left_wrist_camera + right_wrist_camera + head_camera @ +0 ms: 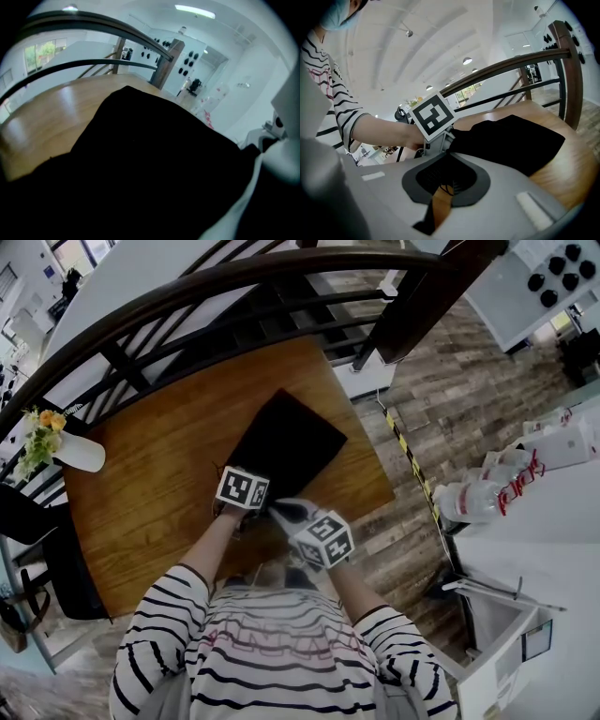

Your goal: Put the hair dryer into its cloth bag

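The black cloth bag (286, 442) lies flat on the wooden table (159, 474), its mouth end toward me. No hair dryer shows in any view. My left gripper (242, 491) sits at the bag's near edge under its marker cube. In the left gripper view black cloth (150, 154) covers the whole lower picture and hides the jaws. My right gripper (292, 514) points at the same edge from the right. In the right gripper view its grey jaws (440, 187) stand together with dark cloth pinched between the pads. The left gripper (436, 136) is just beyond them, and the bag (511, 138) stretches away behind.
A dark curved railing (187, 296) runs round the table's far side. A white vase of flowers (66, 448) stands at the table's left edge and a black chair (37, 521) beside it. Plastic bottles (487, 493) lie on a white counter to the right.
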The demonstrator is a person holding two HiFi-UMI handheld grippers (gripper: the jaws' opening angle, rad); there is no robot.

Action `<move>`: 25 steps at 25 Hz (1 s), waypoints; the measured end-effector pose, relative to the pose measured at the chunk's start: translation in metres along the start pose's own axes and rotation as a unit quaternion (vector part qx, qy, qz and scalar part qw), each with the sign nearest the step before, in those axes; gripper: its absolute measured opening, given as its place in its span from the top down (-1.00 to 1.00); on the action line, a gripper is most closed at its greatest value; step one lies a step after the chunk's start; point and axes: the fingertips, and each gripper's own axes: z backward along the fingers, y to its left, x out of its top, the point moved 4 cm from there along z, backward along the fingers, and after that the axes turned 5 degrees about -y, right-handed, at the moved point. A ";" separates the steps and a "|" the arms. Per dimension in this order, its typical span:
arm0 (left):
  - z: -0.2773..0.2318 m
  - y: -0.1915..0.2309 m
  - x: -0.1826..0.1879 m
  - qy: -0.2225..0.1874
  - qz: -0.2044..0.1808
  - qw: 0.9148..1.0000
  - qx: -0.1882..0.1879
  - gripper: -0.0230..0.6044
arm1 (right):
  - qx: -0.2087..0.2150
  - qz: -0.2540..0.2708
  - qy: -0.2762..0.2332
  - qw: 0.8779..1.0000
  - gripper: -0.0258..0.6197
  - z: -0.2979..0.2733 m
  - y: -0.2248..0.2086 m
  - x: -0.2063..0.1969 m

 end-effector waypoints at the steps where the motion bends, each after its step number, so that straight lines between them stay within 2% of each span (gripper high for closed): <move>1: 0.002 0.001 -0.001 0.012 -0.015 1.000 0.010 -0.62 | -0.001 0.000 0.000 1.000 0.88 0.000 0.001 -0.001; 4: 0.008 0.006 -0.007 0.035 -0.038 0.998 0.025 -0.69 | -0.001 0.003 0.001 1.000 0.88 -0.003 0.006 -0.002; 9: 0.023 0.010 -0.015 0.034 -0.062 0.996 0.047 -0.73 | -0.005 0.006 0.002 1.000 0.88 -0.003 0.008 -0.004; 17: 0.070 0.016 -0.039 -0.036 -0.028 0.996 0.073 -0.73 | -0.015 0.020 0.009 1.000 0.88 -0.009 0.020 -0.010; 20: 0.090 0.023 -0.050 -0.060 -0.016 0.994 0.091 -0.73 | -0.035 0.043 0.023 0.998 0.88 -0.013 0.025 -0.018; 25: 0.121 0.031 -0.074 -0.076 -0.003 0.992 0.105 -0.73 | -0.074 0.067 0.048 0.994 0.88 -0.027 0.038 -0.038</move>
